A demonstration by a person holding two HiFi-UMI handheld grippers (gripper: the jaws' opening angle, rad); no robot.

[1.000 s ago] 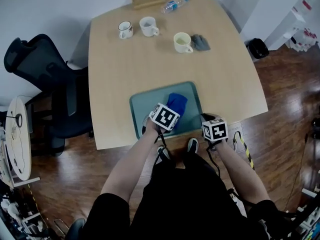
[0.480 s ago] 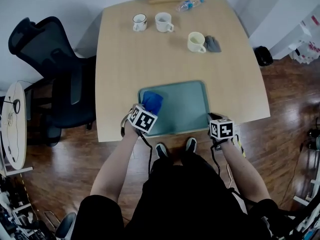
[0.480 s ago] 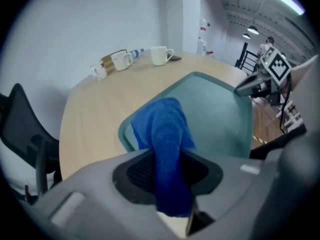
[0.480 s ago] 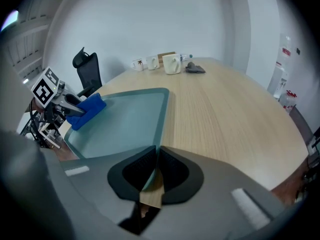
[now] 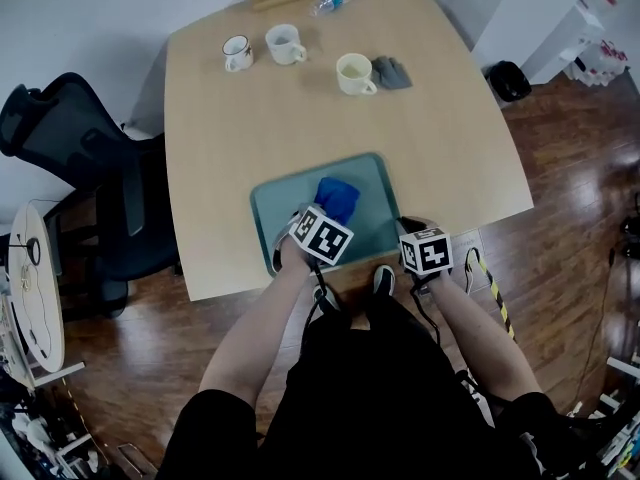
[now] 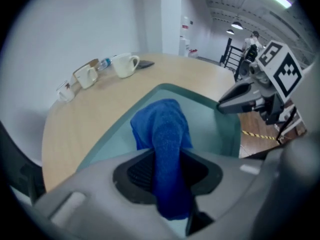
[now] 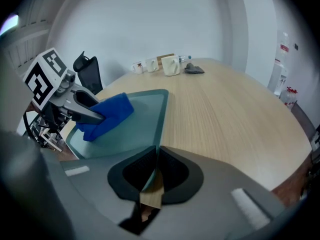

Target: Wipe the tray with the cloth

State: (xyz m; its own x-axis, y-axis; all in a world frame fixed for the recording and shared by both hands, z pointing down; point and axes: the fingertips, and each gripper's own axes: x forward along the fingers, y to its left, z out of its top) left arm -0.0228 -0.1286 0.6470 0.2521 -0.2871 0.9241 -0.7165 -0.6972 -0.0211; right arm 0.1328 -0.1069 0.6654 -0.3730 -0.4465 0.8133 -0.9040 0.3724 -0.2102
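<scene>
Your left gripper [image 6: 167, 171] has just tightened its 2 jaws on the blue cloth [image 6: 162, 126]. It lies lengthwise, pointing away from you, mid-tray [image 5: 280, 203]. Your right gripper [image 7: 155, 171] clamps the near rim.

Bare tabletop [image 5: 300, 118] between tray [image 5: 285, 206] and far mugs [image 5: 355, 73]

A pale wooden table [image 5: 300, 118] fills the middle. Dark plank floor [image 5: 570, 188] (glossy, catching light) spreads from 3 to 6 o'clock. A black office chair [image 5: 130, 198] stands at 9 o'clock, and a white wall [image 5: 80, 18] runs at 11 o'clock.
</scene>
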